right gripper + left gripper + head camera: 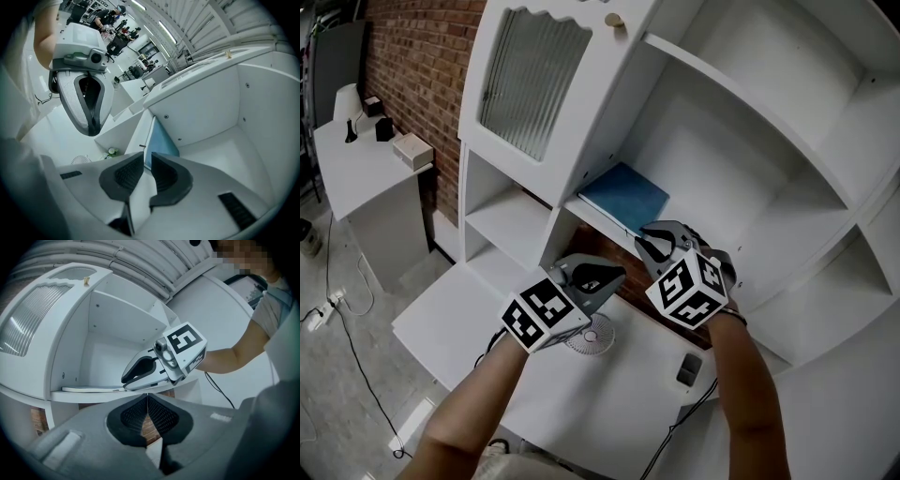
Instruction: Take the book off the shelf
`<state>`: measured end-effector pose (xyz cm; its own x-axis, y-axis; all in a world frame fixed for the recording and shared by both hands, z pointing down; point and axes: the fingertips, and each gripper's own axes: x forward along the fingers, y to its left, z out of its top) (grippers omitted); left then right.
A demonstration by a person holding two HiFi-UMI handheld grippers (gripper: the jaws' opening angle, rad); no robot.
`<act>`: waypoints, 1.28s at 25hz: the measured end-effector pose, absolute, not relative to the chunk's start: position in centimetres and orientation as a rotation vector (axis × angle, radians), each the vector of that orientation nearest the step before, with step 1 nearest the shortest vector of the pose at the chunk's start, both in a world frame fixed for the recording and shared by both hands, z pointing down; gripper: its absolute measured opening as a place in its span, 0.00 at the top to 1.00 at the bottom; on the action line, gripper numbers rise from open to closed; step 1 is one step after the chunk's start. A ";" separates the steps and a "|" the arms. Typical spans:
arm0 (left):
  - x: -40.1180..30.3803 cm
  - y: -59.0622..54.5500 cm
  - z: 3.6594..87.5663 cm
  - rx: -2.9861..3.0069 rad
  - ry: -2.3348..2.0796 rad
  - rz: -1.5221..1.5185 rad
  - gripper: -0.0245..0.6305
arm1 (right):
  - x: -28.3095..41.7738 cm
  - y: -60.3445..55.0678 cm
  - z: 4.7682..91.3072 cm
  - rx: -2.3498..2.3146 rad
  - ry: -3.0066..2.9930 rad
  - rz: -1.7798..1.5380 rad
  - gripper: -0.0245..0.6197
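1. The blue book [626, 195] is lying flat on the white shelf [595, 214].
2. The right claw [649, 239] is sitting narrowly apart at the book's near edge.
3. The left claw [614, 277] is hovering closed and empty below the shelf.

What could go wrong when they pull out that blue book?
The blue book lies flat and looks thin, and the right hand-held gripper meets it only at its near corner, so it might slip or bend. If it slides off the shelf edge, it could drop onto the small round fan on the desk below. The left hand-held gripper is shut and sits lower, in front of the shelf, so it may not catch it.
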<state>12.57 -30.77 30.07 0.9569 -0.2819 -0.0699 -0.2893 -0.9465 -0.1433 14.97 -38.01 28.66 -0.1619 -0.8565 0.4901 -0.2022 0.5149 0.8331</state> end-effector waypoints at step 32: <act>13.1 -29.7 30.3 -2.956 0.414 0.059 0.95 | 14.6 -37.6 27.8 0.884 -1.684 -0.716 0.94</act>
